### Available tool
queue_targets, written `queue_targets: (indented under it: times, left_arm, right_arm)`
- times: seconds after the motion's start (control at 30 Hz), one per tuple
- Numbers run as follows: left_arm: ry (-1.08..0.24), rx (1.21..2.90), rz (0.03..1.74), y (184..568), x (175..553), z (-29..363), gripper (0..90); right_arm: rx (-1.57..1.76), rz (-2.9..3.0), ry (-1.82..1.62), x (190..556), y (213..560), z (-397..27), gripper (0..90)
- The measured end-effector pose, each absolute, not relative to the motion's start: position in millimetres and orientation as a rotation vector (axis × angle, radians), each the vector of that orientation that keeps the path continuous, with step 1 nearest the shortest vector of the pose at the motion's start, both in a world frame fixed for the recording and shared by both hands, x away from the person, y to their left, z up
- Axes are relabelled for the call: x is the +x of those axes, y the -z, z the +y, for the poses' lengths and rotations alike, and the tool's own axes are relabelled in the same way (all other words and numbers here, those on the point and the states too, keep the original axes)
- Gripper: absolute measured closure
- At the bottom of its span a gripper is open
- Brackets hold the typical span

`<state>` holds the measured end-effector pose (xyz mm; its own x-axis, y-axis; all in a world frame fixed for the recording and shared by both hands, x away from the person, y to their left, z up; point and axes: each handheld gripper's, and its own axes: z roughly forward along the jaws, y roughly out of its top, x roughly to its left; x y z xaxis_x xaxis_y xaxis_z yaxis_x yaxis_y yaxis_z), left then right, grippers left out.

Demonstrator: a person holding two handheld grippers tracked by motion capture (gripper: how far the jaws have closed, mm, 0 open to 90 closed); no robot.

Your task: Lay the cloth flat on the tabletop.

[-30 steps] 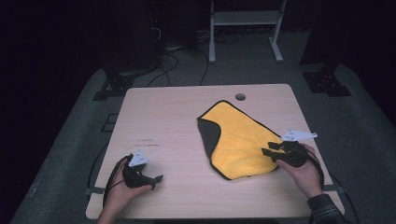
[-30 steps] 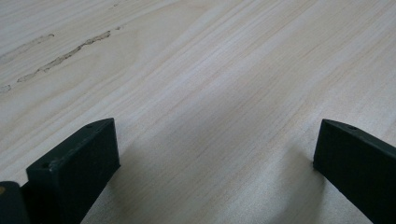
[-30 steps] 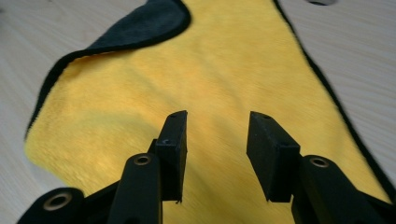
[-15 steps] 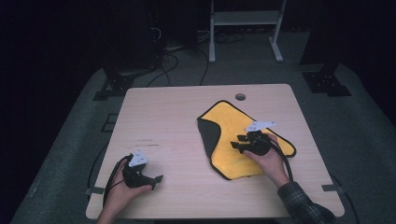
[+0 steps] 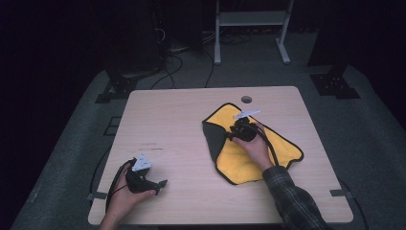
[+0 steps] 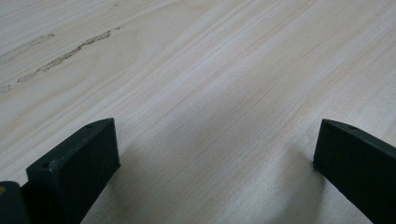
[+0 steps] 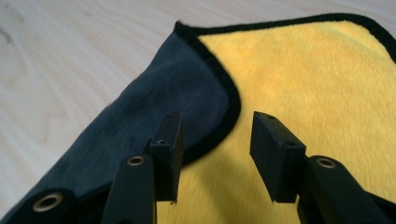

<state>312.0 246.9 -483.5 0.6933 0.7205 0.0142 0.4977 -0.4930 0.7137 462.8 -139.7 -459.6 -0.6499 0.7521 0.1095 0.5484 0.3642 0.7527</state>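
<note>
From above, a yellow cloth with black edging lies right of center on the table, one corner folded to show its dark grey back. The right gripper hovers over that fold; the left gripper rests near the front edge.

The left gripper view shows its jaws wide apart over bare wood, holding nothing.

In the right gripper view the jaws stand partly open above the fold's black border, empty.

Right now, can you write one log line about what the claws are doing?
left claw: open, on bare table | right claw: open, over cloth's folded grey flap | nothing held
</note>
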Motion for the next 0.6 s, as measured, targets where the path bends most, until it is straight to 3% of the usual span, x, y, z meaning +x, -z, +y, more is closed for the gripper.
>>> queue_targets:
  times: [0.23,0.3,0.37,0.43,0.6]
  left_arm:
    - [-0.407,2.197,0.927,483.5,311.9,246.9,0.0]
    - [-0.407,2.197,0.927,483.5,312.0,246.9,0.0]
    - [-0.408,2.197,0.927,483.5,311.9,246.9,0.0]
    - [-0.411,2.189,0.931,483.4,311.6,247.2,0.0]
    - [-0.394,2.179,0.919,480.4,310.8,248.1,12.0]
  right_arm:
    - [1.201,2.408,-1.115,487.8,470.1,-133.3,59.2]
    - [1.191,2.434,-1.117,489.8,472.7,-131.0,63.8]
    - [1.173,2.437,-1.136,489.3,472.1,-129.4,77.6]
    - [1.157,2.439,-1.140,487.3,469.7,-127.5,82.0]
    - [1.099,2.471,-1.248,475.3,456.8,-118.4,83.6]
